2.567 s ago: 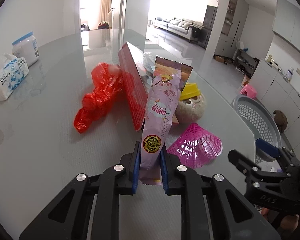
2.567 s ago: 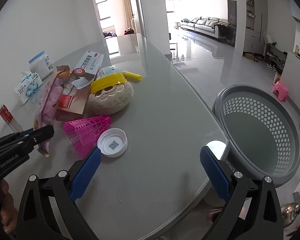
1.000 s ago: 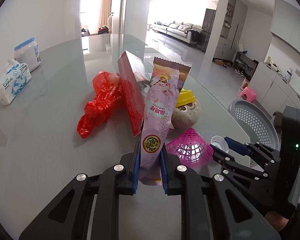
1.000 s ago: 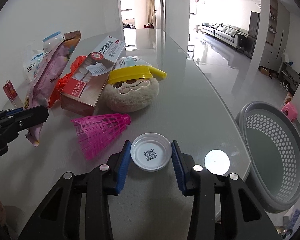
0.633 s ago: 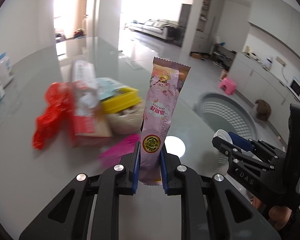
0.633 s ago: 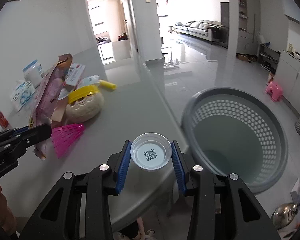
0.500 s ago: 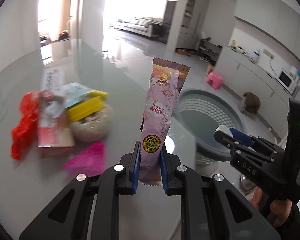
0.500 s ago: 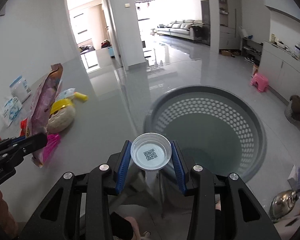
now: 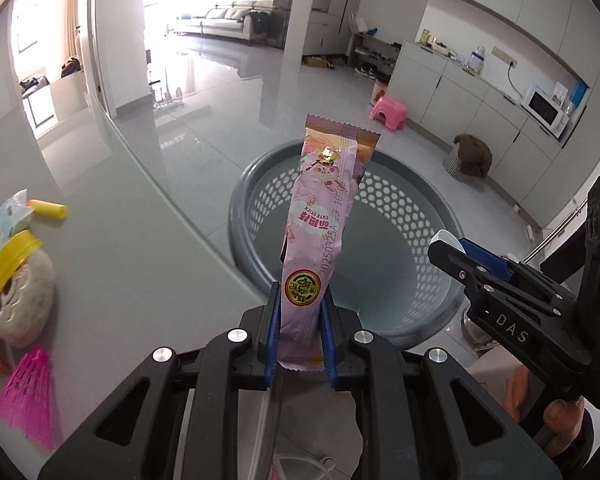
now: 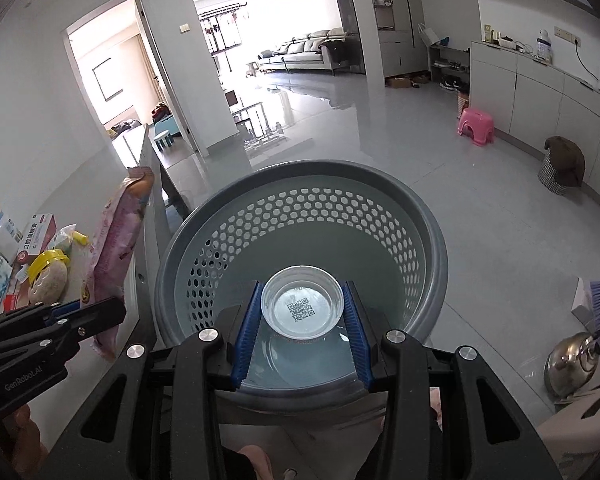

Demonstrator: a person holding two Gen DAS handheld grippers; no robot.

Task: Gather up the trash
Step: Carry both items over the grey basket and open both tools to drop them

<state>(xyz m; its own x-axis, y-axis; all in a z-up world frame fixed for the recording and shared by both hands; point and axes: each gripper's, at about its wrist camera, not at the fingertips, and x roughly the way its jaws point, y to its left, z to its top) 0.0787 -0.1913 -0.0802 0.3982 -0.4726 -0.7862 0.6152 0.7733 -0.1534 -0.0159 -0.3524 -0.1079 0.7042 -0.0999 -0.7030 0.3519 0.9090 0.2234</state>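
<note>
On the table (image 9: 112, 248) at the far left lie a pink shuttlecock (image 9: 28, 396), a round plush toy (image 9: 24, 304) with a yellow visor, and a toothpaste box (image 10: 36, 240) printed with Chinese characters. The left gripper (image 9: 299, 332) is clamped on a pink snack wrapper (image 9: 322, 220), held upright, reading "CUTE STICK" and "20250325A". Beyond it, the grey perforated basket (image 10: 300, 176) stands on the floor beside the table edge. The right gripper (image 10: 303, 330), marked "DAS", pinches a clear plastic lid (image 10: 302, 307) bearing a QR code, directly over the basket's opening.
</note>
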